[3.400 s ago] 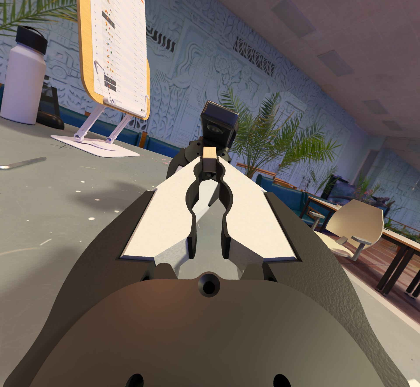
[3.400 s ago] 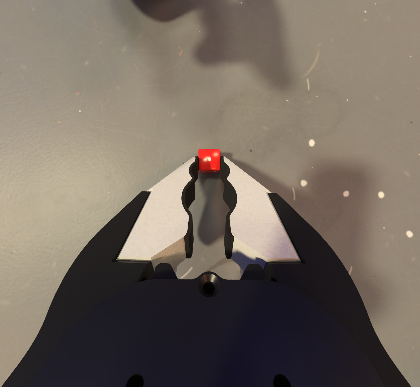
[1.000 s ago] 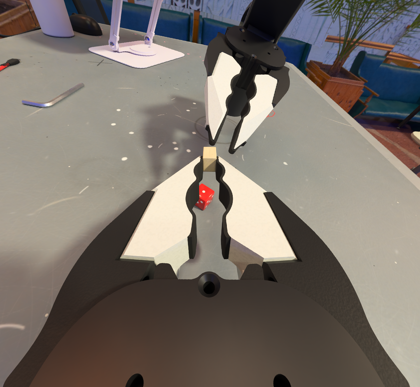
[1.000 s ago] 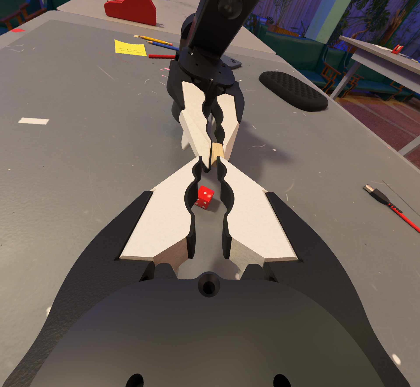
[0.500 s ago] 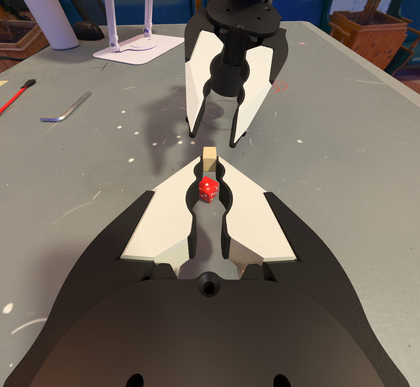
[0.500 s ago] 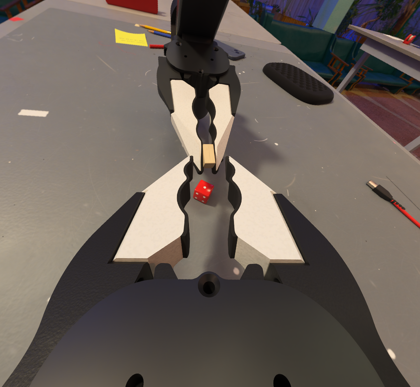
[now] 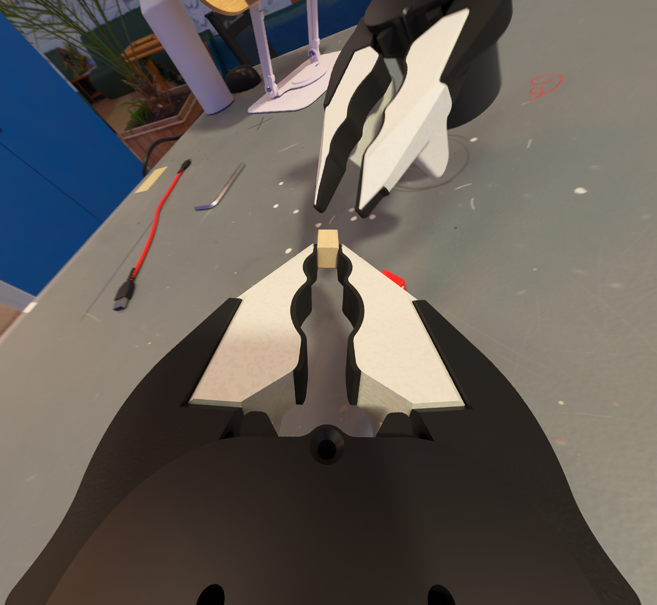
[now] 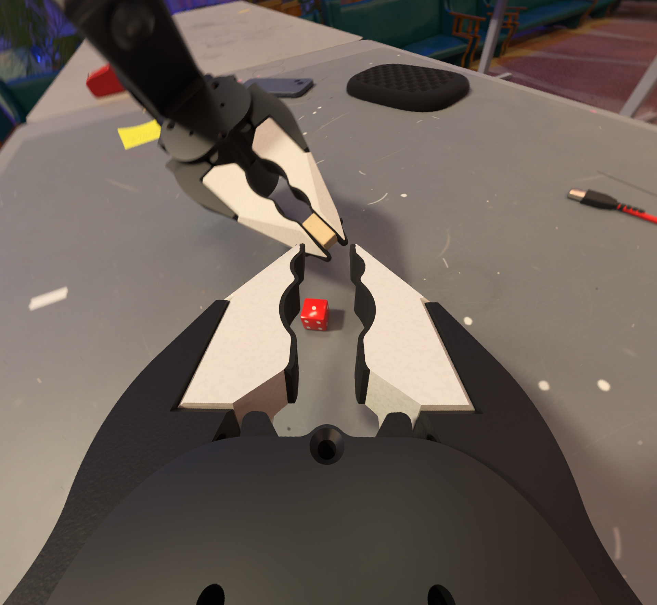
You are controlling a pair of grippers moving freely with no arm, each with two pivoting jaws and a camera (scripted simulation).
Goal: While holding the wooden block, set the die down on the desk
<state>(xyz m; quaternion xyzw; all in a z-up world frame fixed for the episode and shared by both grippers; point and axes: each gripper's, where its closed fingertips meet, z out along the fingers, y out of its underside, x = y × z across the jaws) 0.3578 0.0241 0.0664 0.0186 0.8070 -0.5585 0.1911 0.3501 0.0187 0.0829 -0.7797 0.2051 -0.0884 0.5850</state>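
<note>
My left gripper is shut on a small wooden block, held at its fingertips above the grey desk. It also shows in the right wrist view, tilted, with the block in it. The red die rests on the desk between the open fingers of my right gripper, touching neither. In the left wrist view only a red corner of the die shows past my right finger. My right gripper hangs open just beyond the block.
A red cable and an Allen key lie at left, a white bottle and a clipboard stand behind. A black wrist rest, a phone, a yellow note and a cable plug lie farther off.
The right gripper let the die go onto the desk, opened wider and drew back. The left gripper, still holding the block, swung to the side, so the die now sits to its right.
</note>
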